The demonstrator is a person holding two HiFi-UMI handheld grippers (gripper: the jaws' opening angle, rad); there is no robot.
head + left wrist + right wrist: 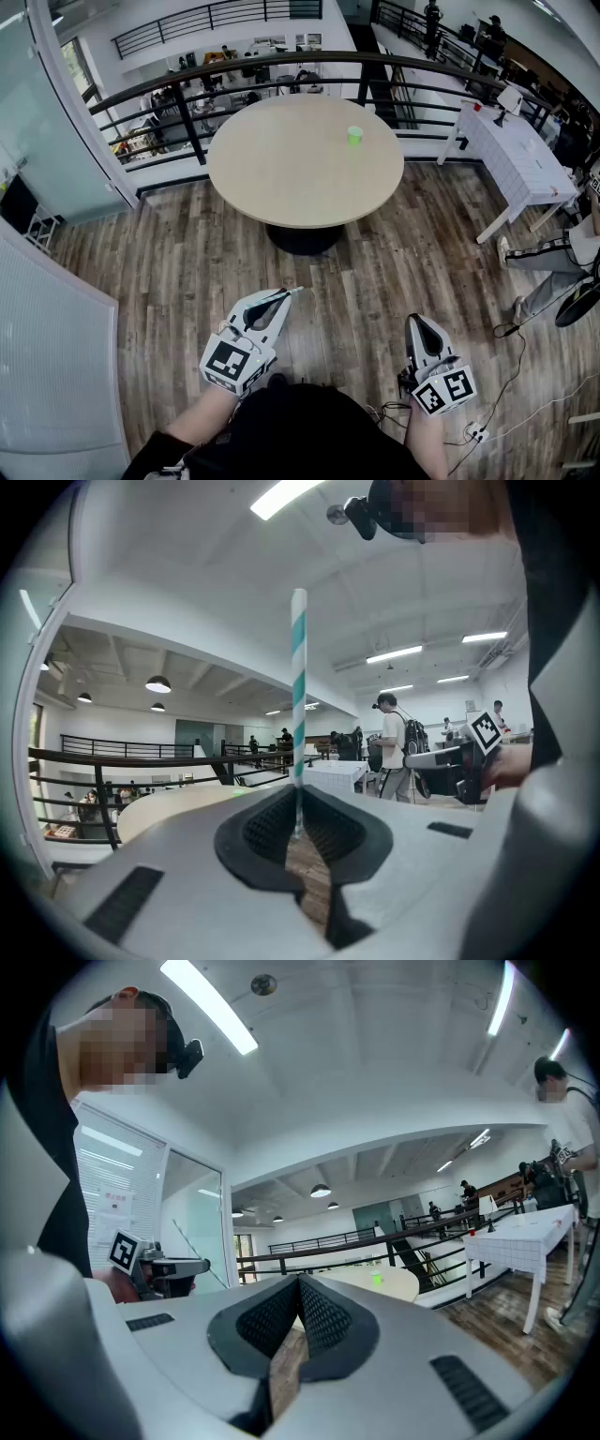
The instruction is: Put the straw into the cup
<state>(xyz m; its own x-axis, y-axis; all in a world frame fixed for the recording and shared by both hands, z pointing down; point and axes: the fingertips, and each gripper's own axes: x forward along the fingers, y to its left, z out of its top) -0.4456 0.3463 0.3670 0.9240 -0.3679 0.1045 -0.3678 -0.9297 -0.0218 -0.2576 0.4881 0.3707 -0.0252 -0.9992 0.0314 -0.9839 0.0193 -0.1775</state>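
While the person stands well back from the round, pale wooden table (281, 178), the left gripper (286, 296) has its jaws pressed together on a slim white straw with teal stripes (298, 696). The left gripper view shows the dark ribbed pads pinching the straw near its lower end. Its long axis runs upright, from six o'clock to twelve o'clock in that view, crosswise to the jaws, and most of its length rises above them. How much pokes out below the pads cannot be made out.

The right gripper (416, 324) is closed and empty; its own view shows its pads meeting tip to tip with nothing between them.

The small bright green cup (354, 135) stands on the tabletop, at about two o'clock from the table's centre and towards the far edge. In the head view it lies at roughly one o'clock from the left gripper and eleven o'clock from the right one, well apart from both, with wood-plank floor (375, 253) and most of the table between. In the right gripper view it is a small green spot (377, 1280) just right of the jaw line.

The straw-bearing left gripper looks to be the one that must travel forward and slightly rightward. With the straw already near upright, the move probably turns on bringing its lower end over the cup's mouth.
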